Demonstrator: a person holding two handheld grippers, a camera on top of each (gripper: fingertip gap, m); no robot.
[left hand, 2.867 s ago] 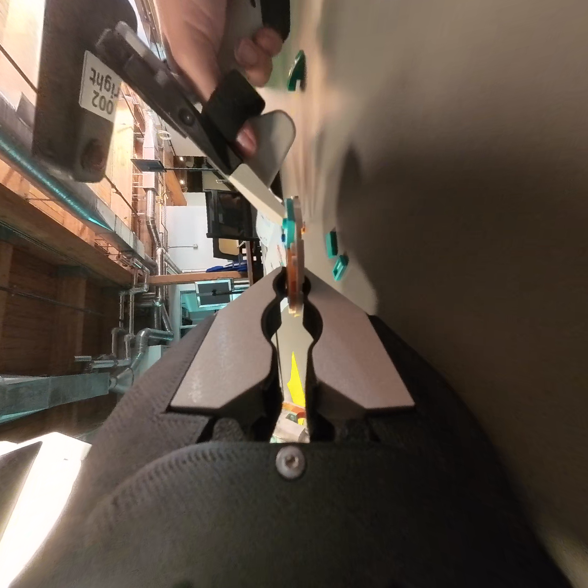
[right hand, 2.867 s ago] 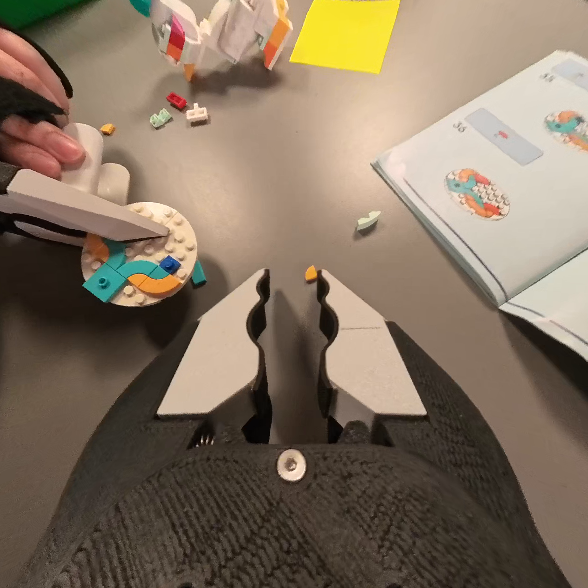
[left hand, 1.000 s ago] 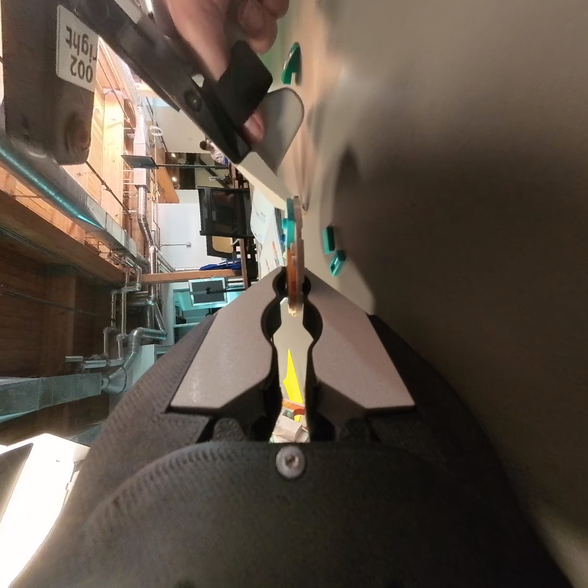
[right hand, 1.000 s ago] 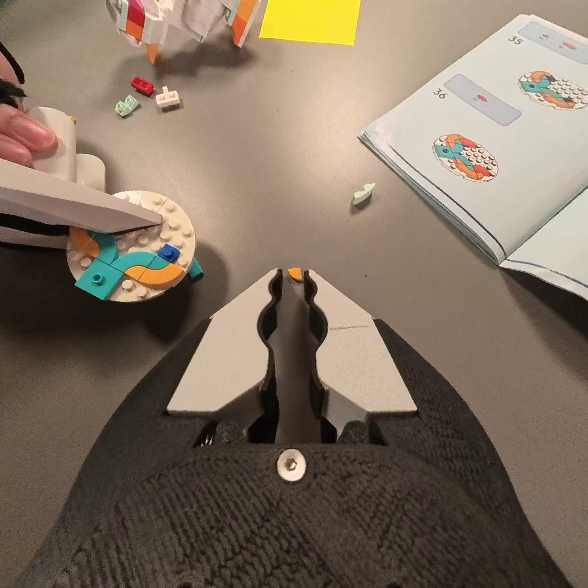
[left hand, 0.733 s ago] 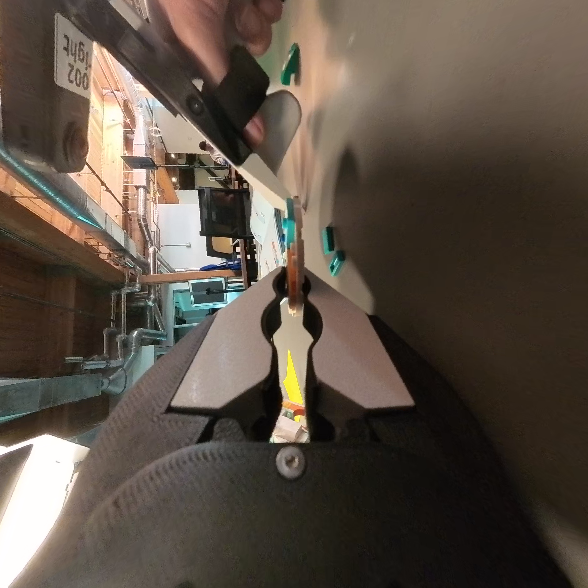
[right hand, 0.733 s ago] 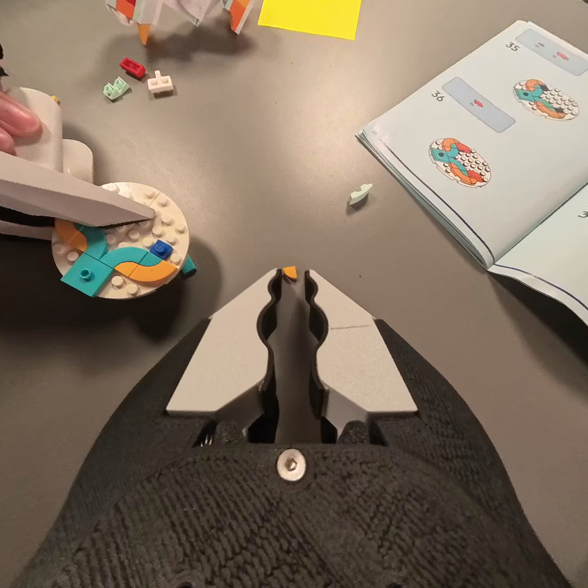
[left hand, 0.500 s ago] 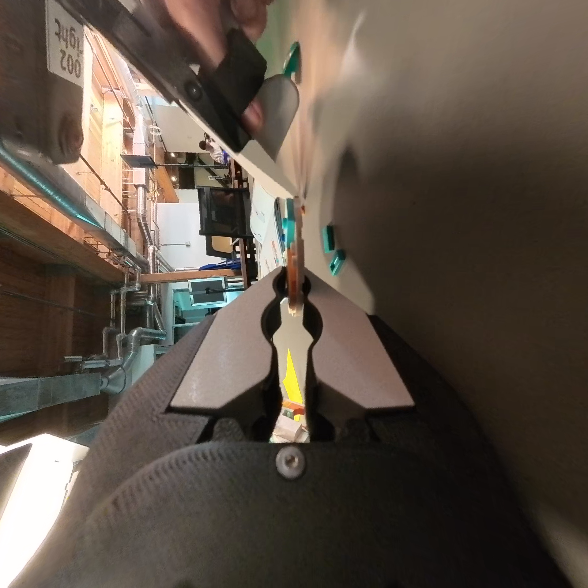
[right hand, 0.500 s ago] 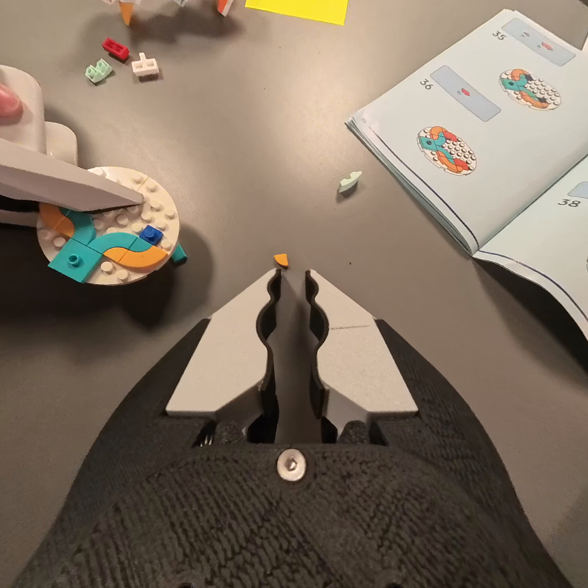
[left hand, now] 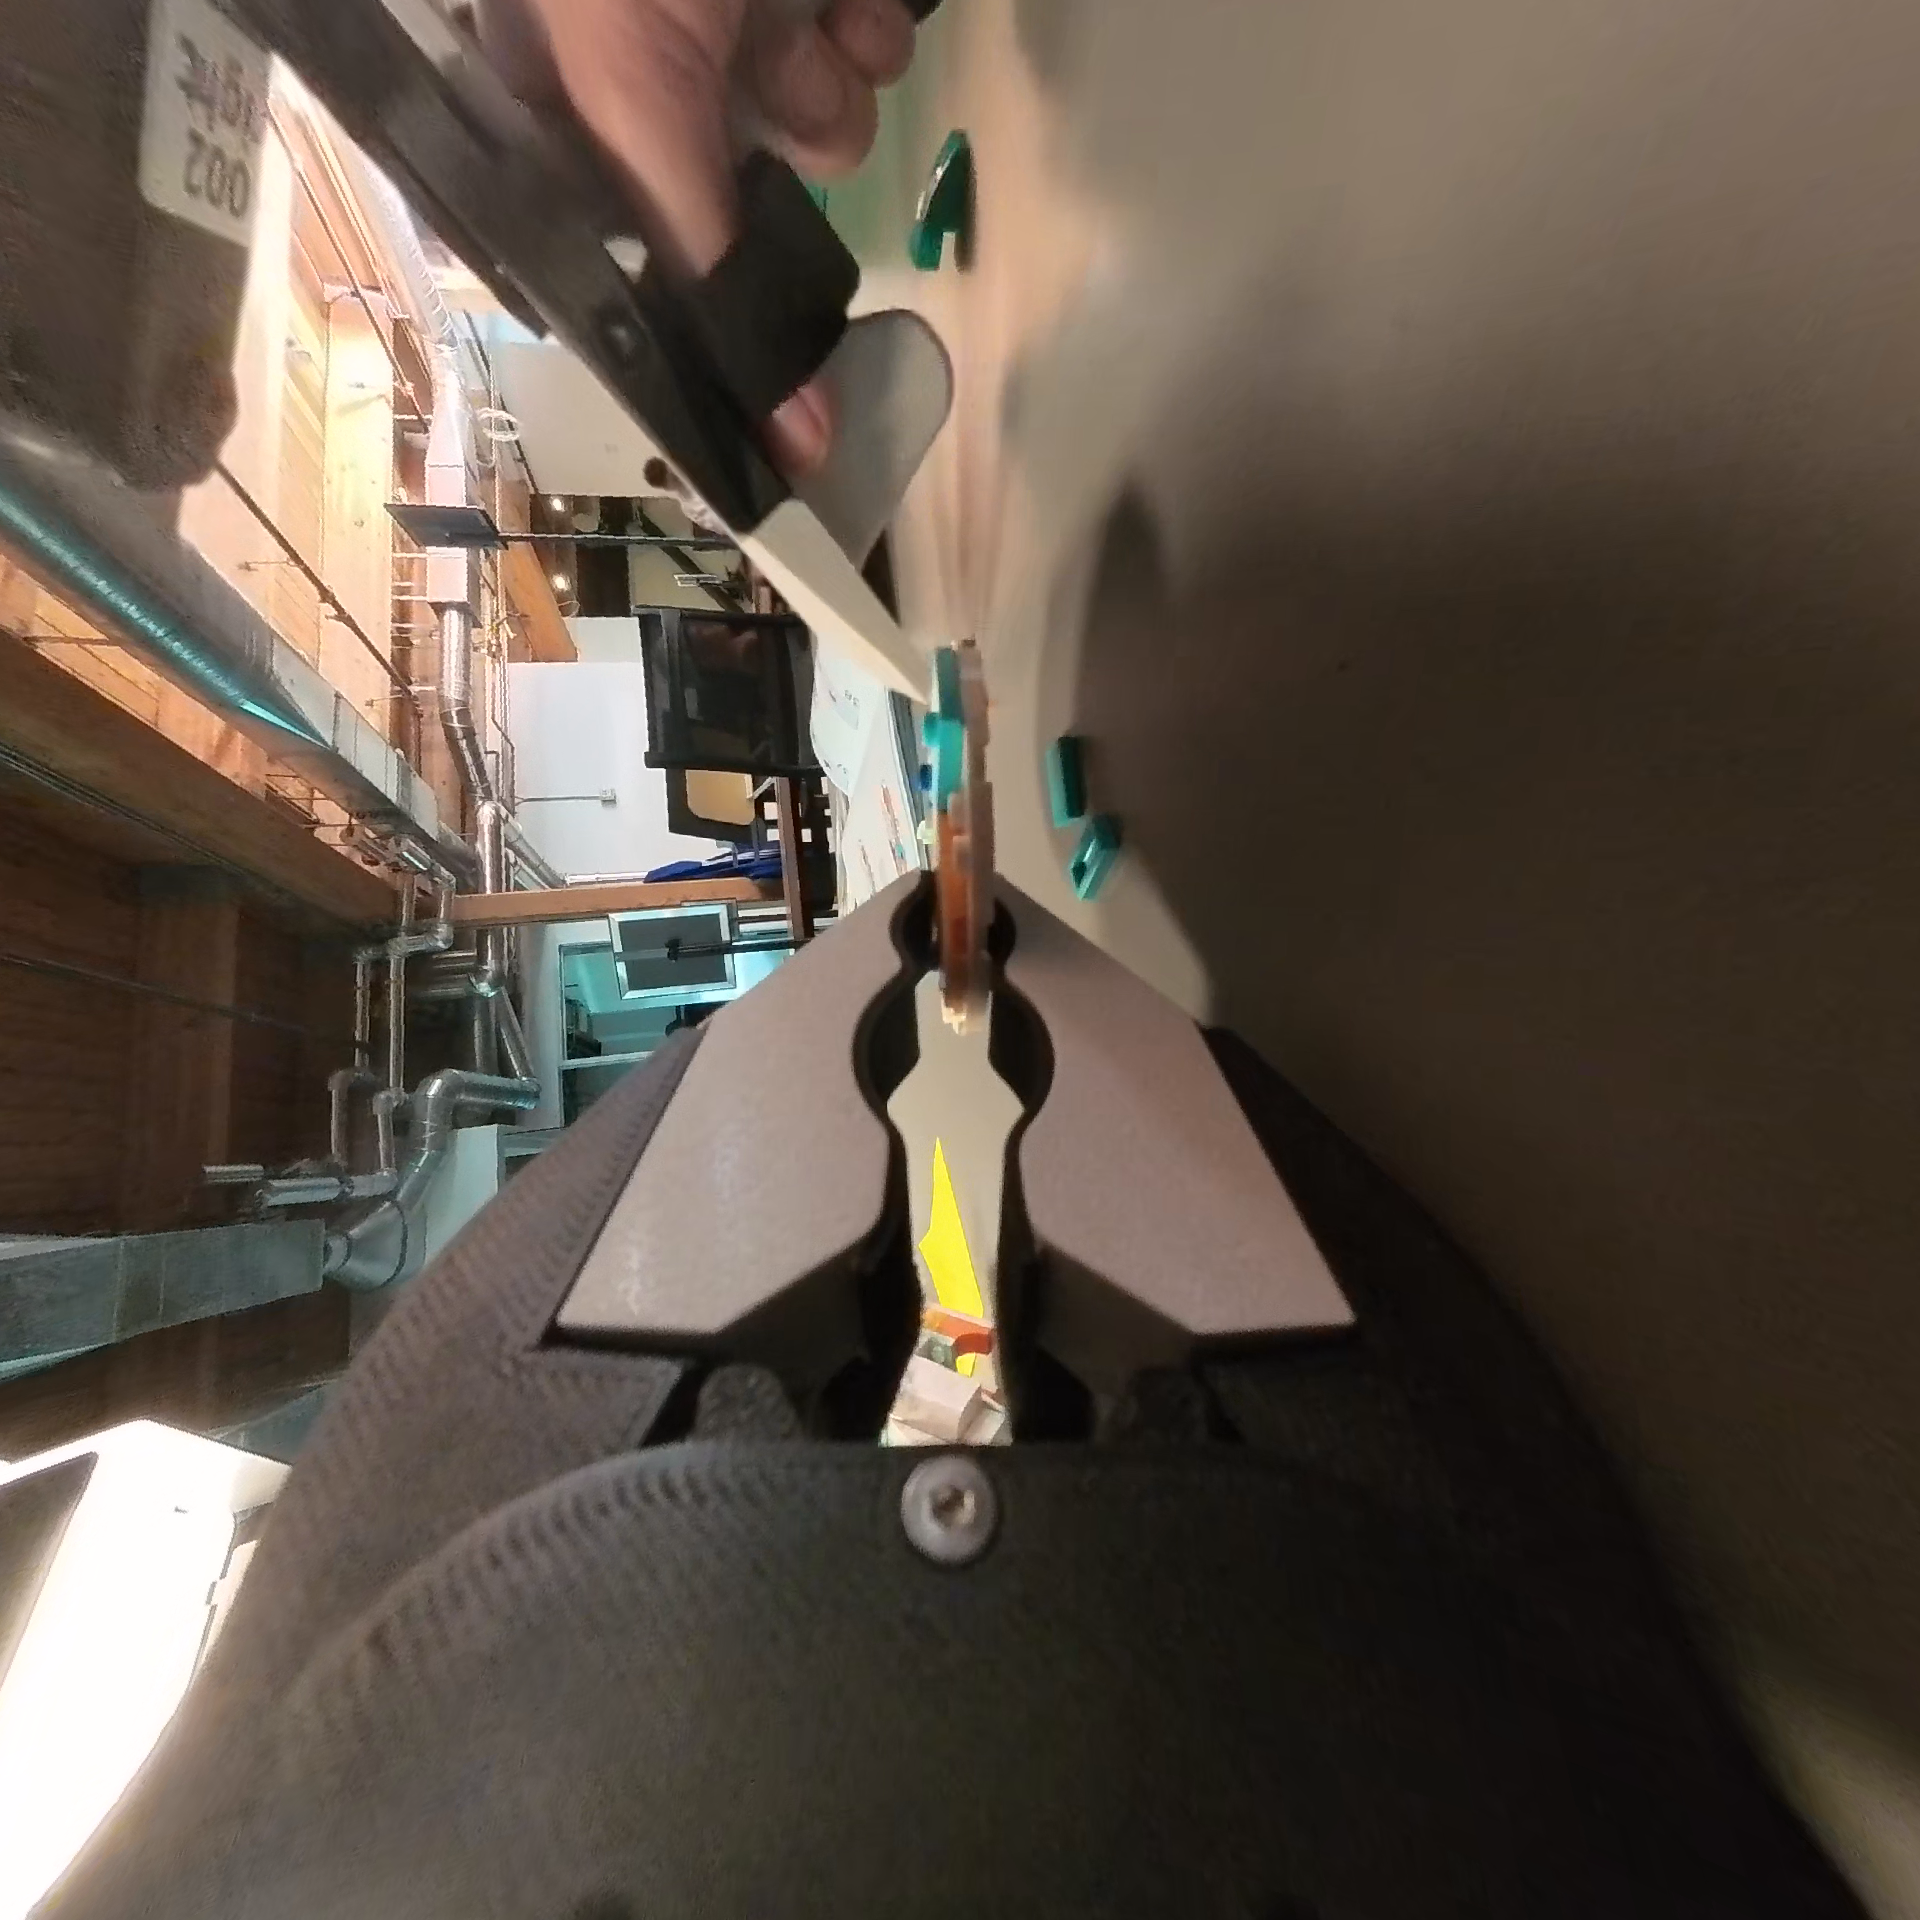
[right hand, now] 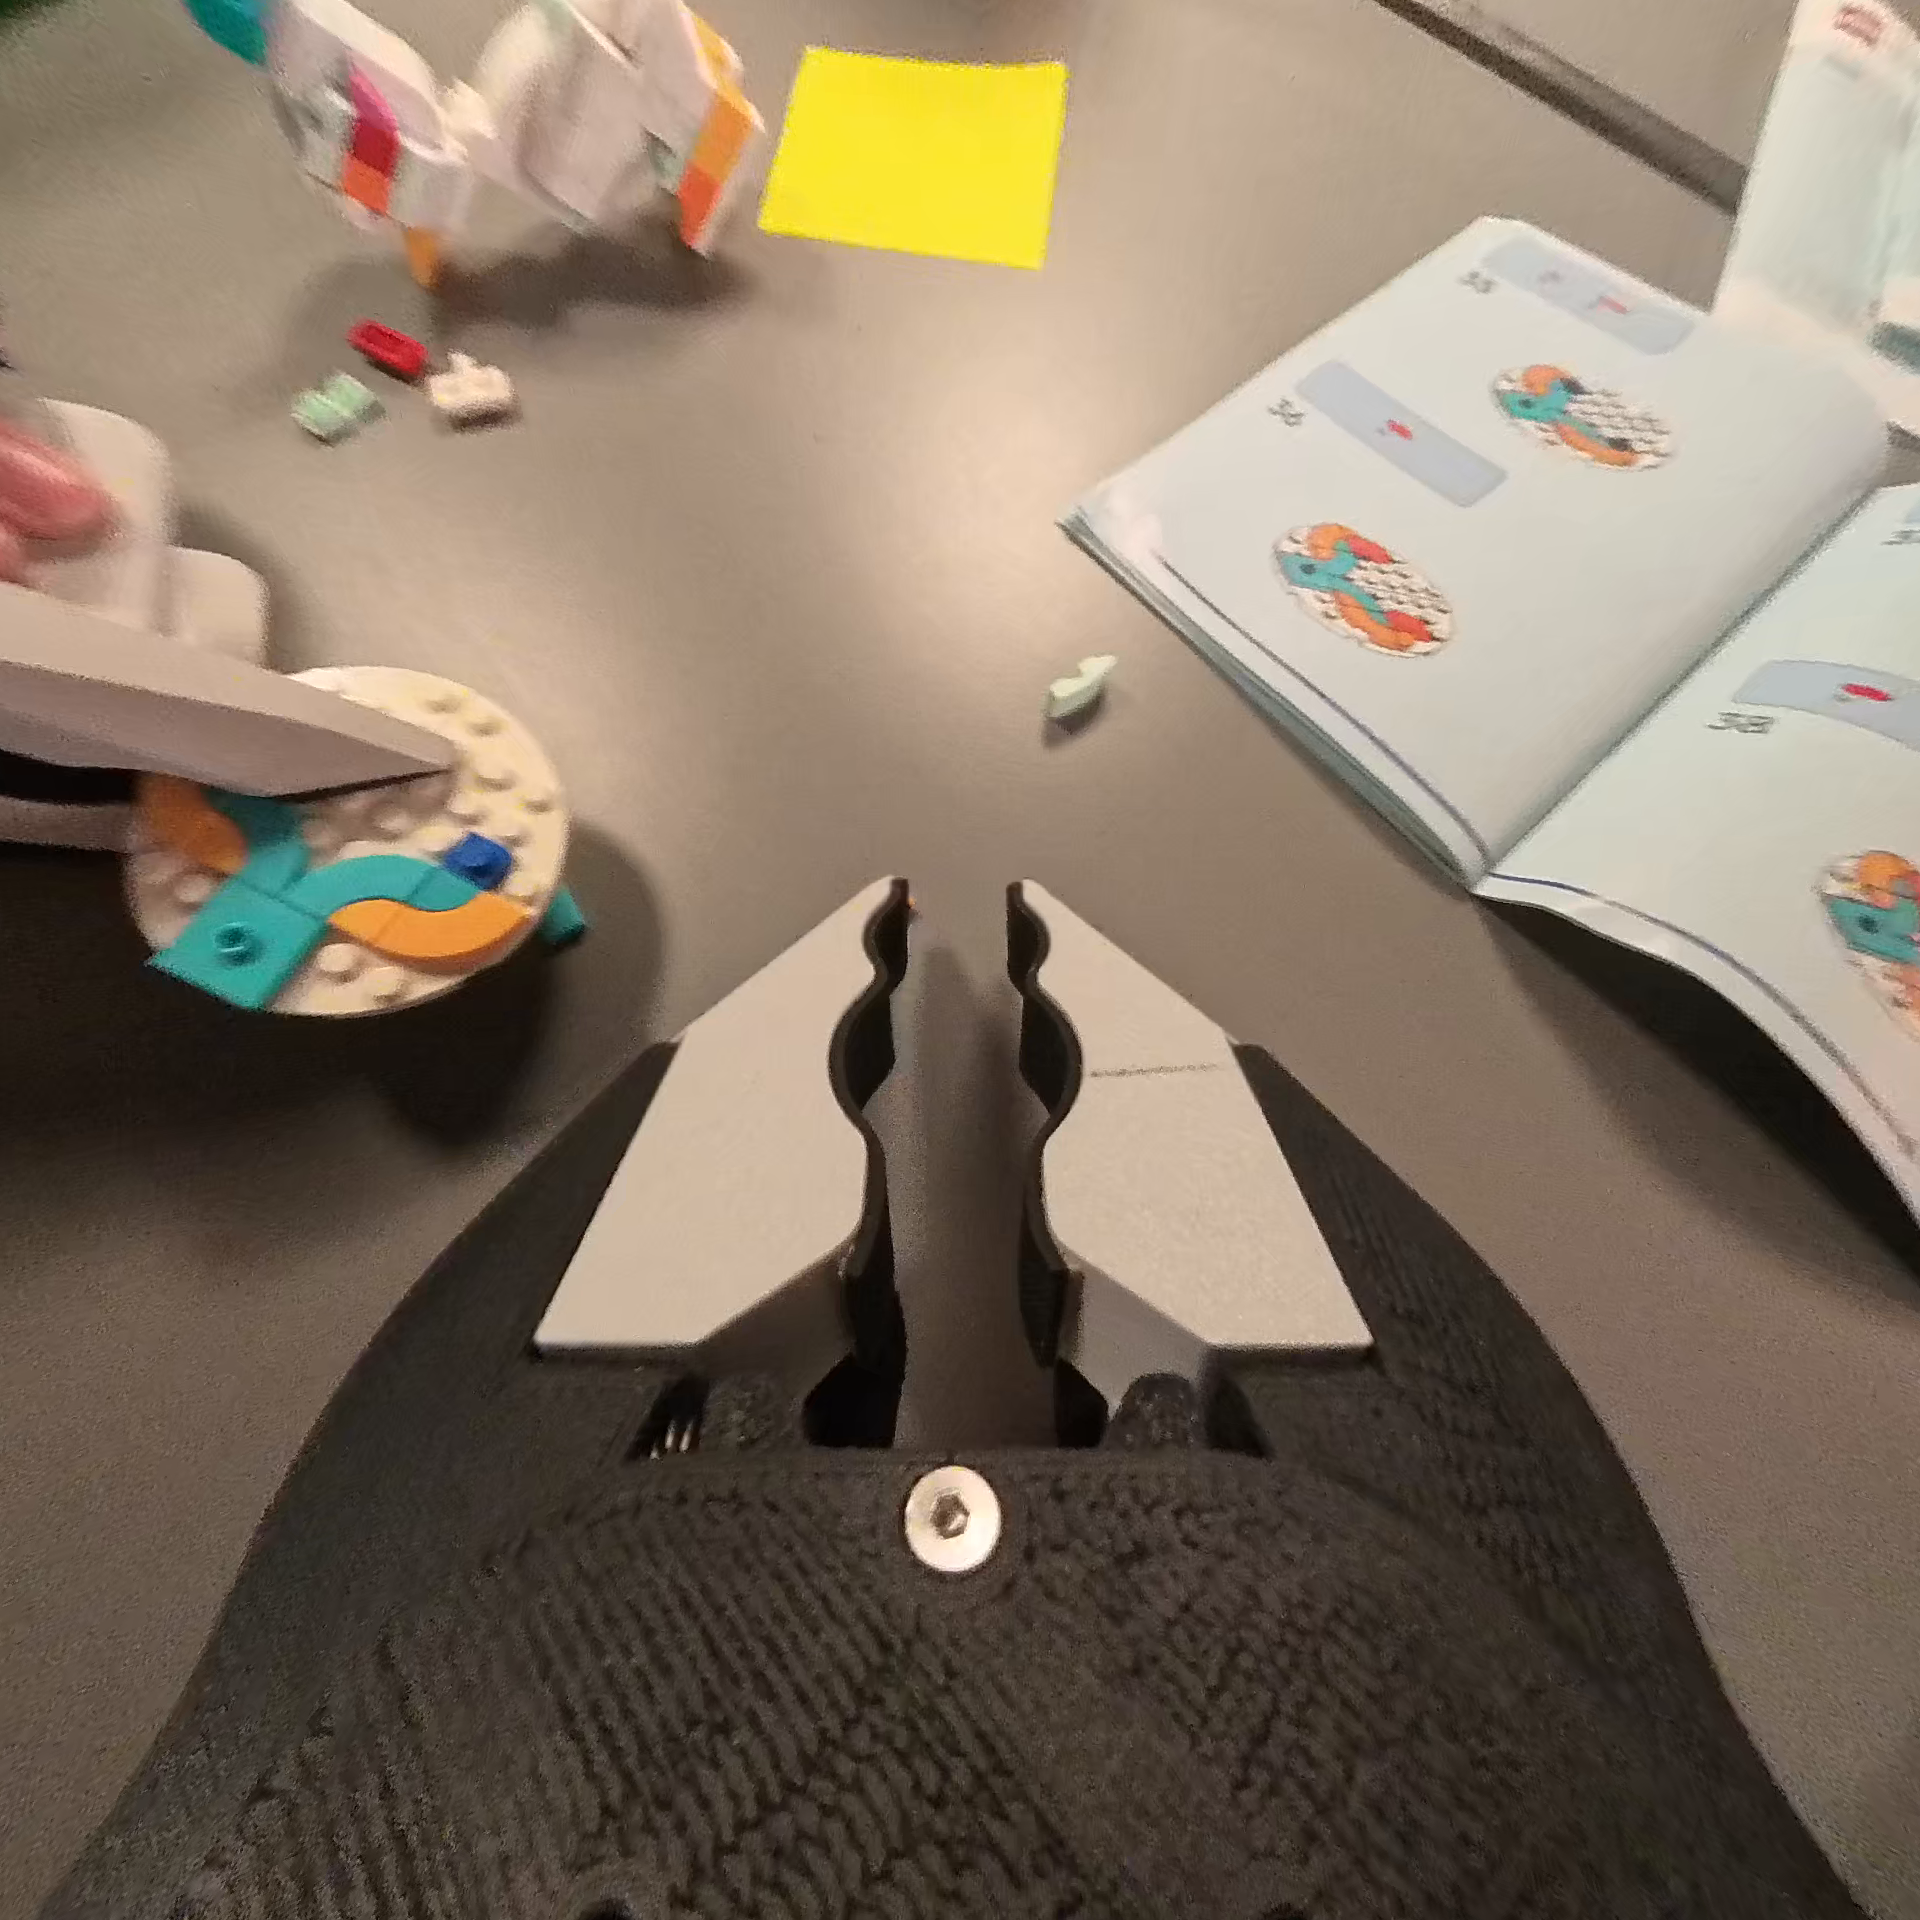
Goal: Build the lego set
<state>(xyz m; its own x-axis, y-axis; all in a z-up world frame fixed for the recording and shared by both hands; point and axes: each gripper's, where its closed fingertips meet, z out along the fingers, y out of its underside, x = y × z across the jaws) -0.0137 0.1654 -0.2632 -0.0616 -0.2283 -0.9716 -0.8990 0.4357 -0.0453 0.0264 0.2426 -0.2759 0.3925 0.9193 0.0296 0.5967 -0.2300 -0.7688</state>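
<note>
Right wrist view, going left to right: the left gripper [right hand: 416, 764] has the round white lego plate [right hand: 353, 842] clamped by its edge and held just off the grey table [right hand: 727, 582], teal and orange curved tiles plus a blue stud on top. A small teal piece [right hand: 566, 914] sits right under the plate's rim. The right gripper [right hand: 956, 899] is empty with a narrow gap between its fingers, and I can only just make out a sliver of the tiny orange tile [right hand: 908, 906] tucked against the left fingertip.

What worries me: that tile is flat and tiny, so closing on it from this angle could just flick it away or slide over it. The plate is only pinched at the rim too, so pressing anything onto it might lever it out.

Further right there's a mint piece [right hand: 1081, 686] lying loose, then the open instruction booklet [right hand: 1507, 582]. Behind are the white lego model [right hand: 520, 145], some loose bits and a yellow sticky note [right hand: 914, 156]. Nothing really blocks the tile.
</note>
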